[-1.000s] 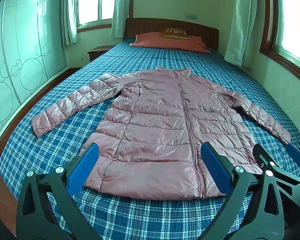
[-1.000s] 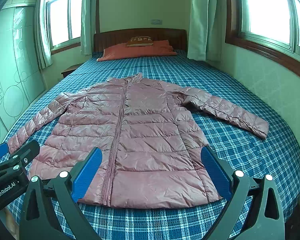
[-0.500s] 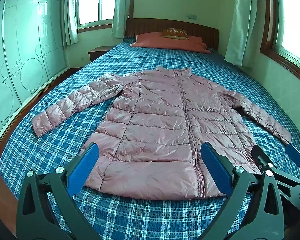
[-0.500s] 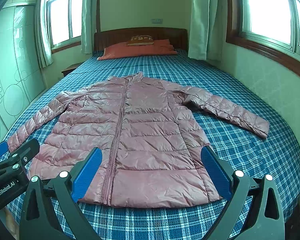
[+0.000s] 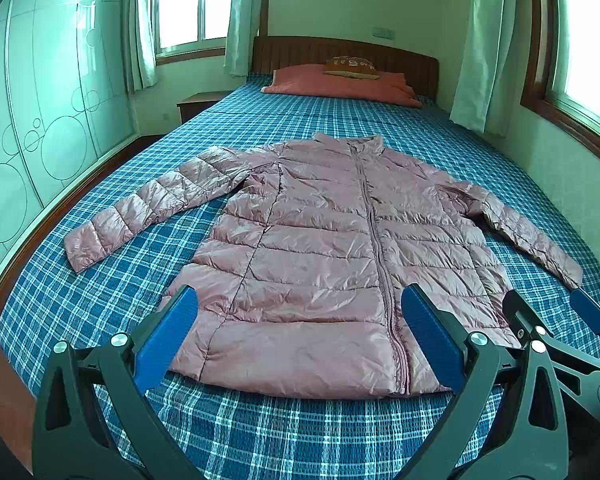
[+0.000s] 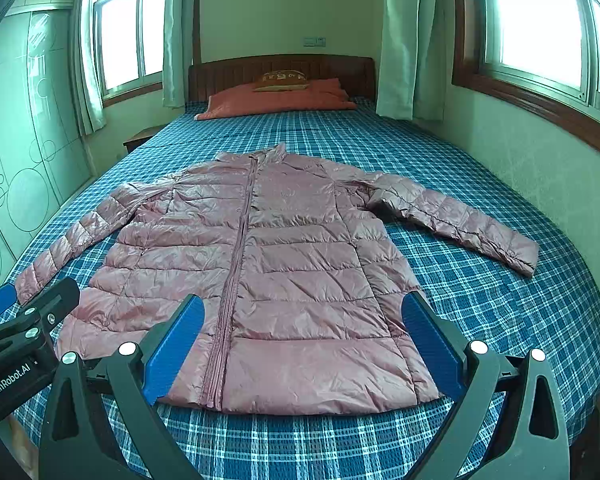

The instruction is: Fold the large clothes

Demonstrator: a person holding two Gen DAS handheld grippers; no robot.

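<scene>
Pink jacket [image 5: 320, 256] flat, unfolded, hem at bed [image 5: 260, 432] foot edge. Left gripper [image 5: 300, 344], right gripper [image 6: 304, 344]: fingers wide, empty. Step: pre-grasp; next, pinch sleeve.

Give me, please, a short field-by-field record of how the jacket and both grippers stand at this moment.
garment: pink puffer jacket, flat on the bed, front up, zipped, collar toward the headboard
sleeves: both spread out to the sides, unfolded
left gripper: open, above the hem, holding nothing
right gripper: open, above the hem, holding nothing
pillow: at the head of the bed, apart from the jacket
folding: not yet begun
</scene>
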